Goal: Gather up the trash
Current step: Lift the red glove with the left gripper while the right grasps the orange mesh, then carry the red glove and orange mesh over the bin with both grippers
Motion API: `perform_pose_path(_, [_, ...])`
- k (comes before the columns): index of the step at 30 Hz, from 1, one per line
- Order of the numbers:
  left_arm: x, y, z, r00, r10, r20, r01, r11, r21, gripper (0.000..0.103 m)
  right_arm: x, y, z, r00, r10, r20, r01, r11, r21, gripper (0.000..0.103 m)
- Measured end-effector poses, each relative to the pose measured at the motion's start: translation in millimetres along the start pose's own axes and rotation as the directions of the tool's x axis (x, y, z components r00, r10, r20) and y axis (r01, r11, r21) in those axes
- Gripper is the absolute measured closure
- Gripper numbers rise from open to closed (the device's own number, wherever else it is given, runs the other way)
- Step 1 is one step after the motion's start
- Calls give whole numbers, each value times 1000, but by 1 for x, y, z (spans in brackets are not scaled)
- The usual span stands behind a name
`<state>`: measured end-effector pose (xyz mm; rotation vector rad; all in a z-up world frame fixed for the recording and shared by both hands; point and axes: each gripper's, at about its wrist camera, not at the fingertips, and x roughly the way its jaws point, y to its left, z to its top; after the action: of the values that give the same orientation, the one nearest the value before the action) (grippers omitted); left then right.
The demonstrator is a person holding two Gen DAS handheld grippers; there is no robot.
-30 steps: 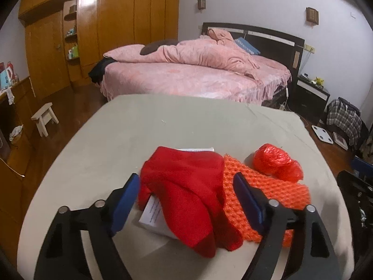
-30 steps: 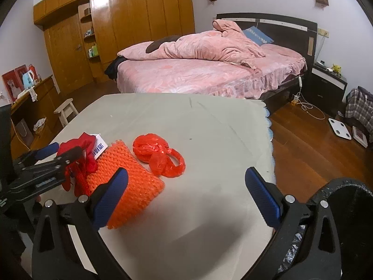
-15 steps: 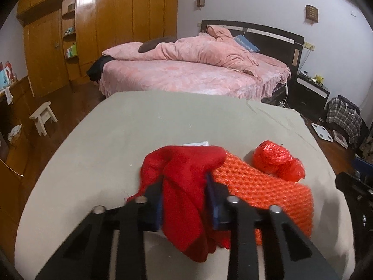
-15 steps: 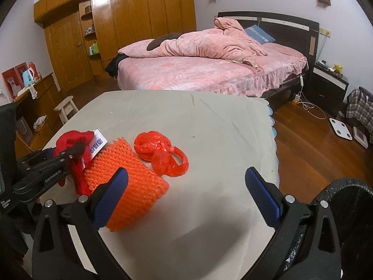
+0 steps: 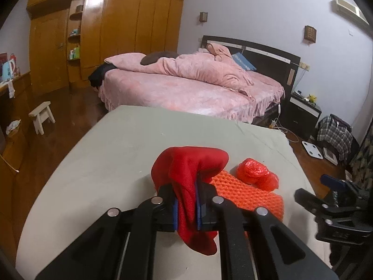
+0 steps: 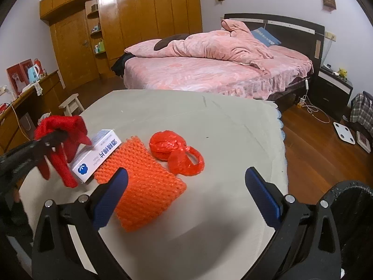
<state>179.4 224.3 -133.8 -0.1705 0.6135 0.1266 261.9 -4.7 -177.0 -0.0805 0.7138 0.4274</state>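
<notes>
My left gripper point(image 5: 186, 200) is shut on a red cloth point(image 5: 188, 172), which hangs lifted off the table. From the right wrist view the same red cloth point(image 6: 63, 144) dangles from the left gripper point(image 6: 58, 135) above a white and blue box point(image 6: 95, 156). Beside the box lie an orange foam net point(image 6: 142, 182) and a crumpled red plastic bag point(image 6: 174, 149). My right gripper point(image 6: 184, 196) stands open over the near table edge, with nothing between its fingers. In the left wrist view the orange net point(image 5: 247, 193) and the red bag point(image 5: 256, 172) lie to the right.
The table point(image 6: 209, 126) wears a grey-green cloth. A black bin with a bag point(image 6: 349, 221) stands at the right by the table edge. Beyond are a pink bed point(image 6: 209, 70), a small stool point(image 6: 71, 103), a wardrobe and wooden floor with a scale point(image 6: 345, 131).
My left gripper closed on the red cloth and lifted it up, uncovering the white and blue box beneath. The right gripper stayed put and open.
</notes>
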Motion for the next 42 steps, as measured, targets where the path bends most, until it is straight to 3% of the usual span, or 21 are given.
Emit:
perform_pose_path(8, [-1,16,-24,998,58,-39,-58,998,9,92,18,18,-11,999,-7,-39,6,1000,-26,5])
perform_pose_path(19, [4,28,-34,997,62,-47,-63,998,-14,92,51,35,-18,992,21,-123,-27,999,-47,6])
perform_pose_path(25, [5,28,-39,997,61,-51,-63,998,-20,92,60,43,-24,982,62,-179,-74,995,-62,29])
perform_pose_path(30, [2,24,-39,997,58,-56,-59,998,-23,92,57,46,-25,974,121,-190,-133,990,-50,58])
perform_pose_path(33, [0,23,-39,997,56,-57,-57,998,-22,92,54,47,-25,966,161,-201,-172,984,-41,69])
perform_pose_path(42, [-20,8,-35,999,38,-34,-39,999,-13,92,18,42,-20,973,174,-155,-182,982,-42,74])
